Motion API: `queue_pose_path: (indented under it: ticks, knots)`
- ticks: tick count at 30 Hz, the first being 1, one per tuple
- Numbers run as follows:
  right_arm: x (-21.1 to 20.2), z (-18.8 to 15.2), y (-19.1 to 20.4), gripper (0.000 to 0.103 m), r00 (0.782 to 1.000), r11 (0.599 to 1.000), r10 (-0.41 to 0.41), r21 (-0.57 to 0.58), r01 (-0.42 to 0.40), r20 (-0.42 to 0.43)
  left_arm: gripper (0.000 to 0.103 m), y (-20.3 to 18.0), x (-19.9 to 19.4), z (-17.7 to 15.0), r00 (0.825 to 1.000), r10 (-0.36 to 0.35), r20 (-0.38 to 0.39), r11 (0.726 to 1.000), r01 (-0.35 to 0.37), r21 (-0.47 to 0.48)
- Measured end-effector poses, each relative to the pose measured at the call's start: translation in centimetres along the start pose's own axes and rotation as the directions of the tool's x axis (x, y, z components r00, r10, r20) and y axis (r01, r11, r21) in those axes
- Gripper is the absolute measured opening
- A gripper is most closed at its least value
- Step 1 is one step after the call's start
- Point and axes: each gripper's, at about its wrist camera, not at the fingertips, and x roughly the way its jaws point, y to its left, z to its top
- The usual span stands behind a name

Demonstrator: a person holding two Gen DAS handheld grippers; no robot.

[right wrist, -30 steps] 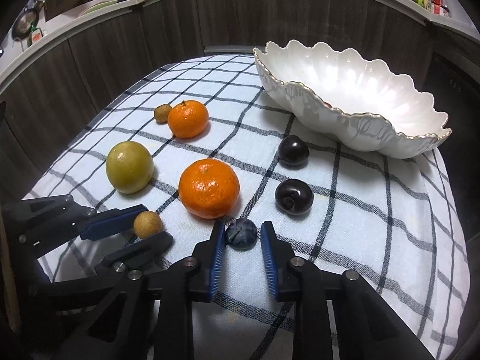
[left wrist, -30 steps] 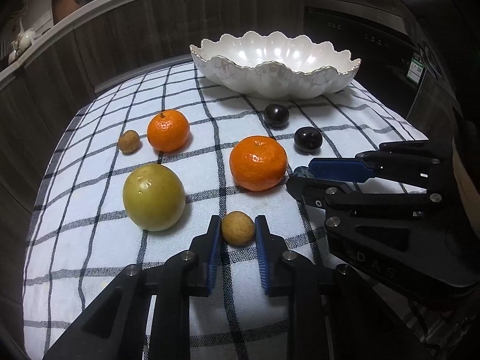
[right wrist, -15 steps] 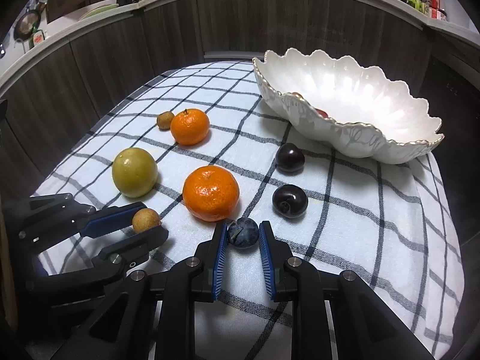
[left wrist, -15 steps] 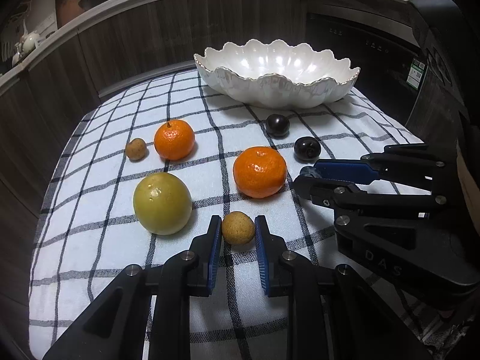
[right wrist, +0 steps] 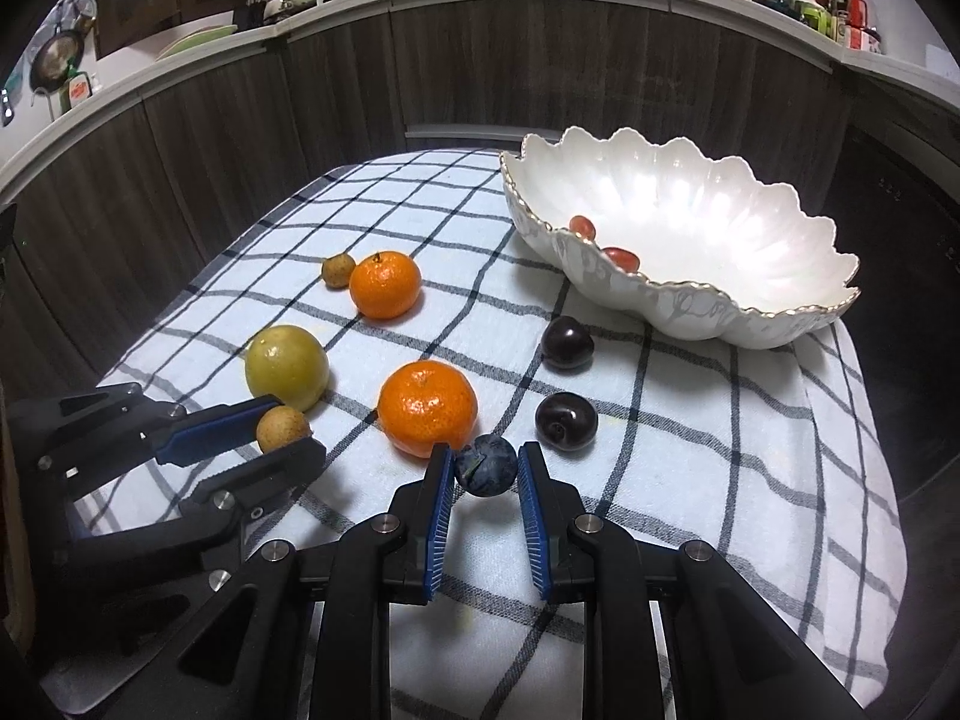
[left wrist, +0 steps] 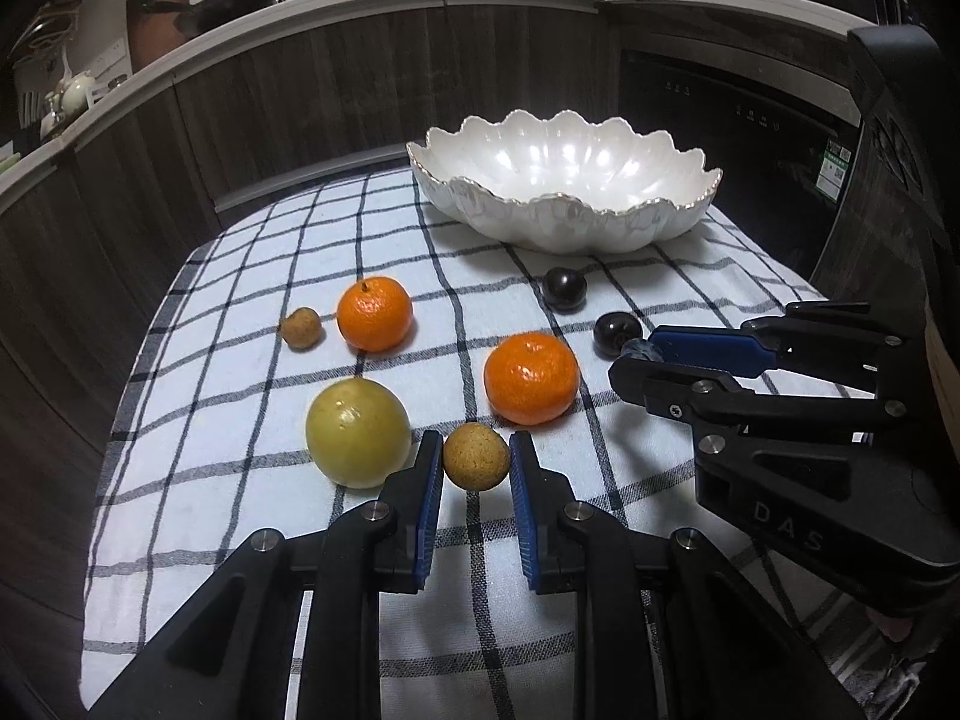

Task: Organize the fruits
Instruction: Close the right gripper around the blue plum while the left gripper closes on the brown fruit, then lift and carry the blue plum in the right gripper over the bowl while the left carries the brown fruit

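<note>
- Two oranges, two dark plums, two longans, one green-yellow fruit, one blue-black fruit, all on checked cloth.
- White bowl: two red tomatoes.
- Left gripper clamps near longan; right gripper clamps blue-black fruit.

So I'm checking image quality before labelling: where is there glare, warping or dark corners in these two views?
Left wrist view: bright glare patches inside the white bowl, the counter edge bows from fisheye warping, and the corners go black. Right wrist view: the same sheen on the bowl, highlights on the dark plums, dark corners, fruit sharp, soft shadows on the checked cloth.
</note>
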Motion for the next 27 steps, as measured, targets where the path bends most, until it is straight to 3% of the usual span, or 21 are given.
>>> queue_pose_path:
  ticks: [14,27]
  knots:
    - [-2.3,1.7,-1.1,0.023,0.998,0.999,-0.041,0.020,0.040,0.057,0.023,0.6,-1.3,1.9,1.000,0.008,0.025,0.999,-0.007,-0.040]
    - [-4.6,4.9,-3.9,0.023,0.986,0.994,-0.101,0.063,0.093,0.130,0.023,0.2,-1.9,5.8,0.998,0.005,0.065,0.998,-0.001,-0.061]
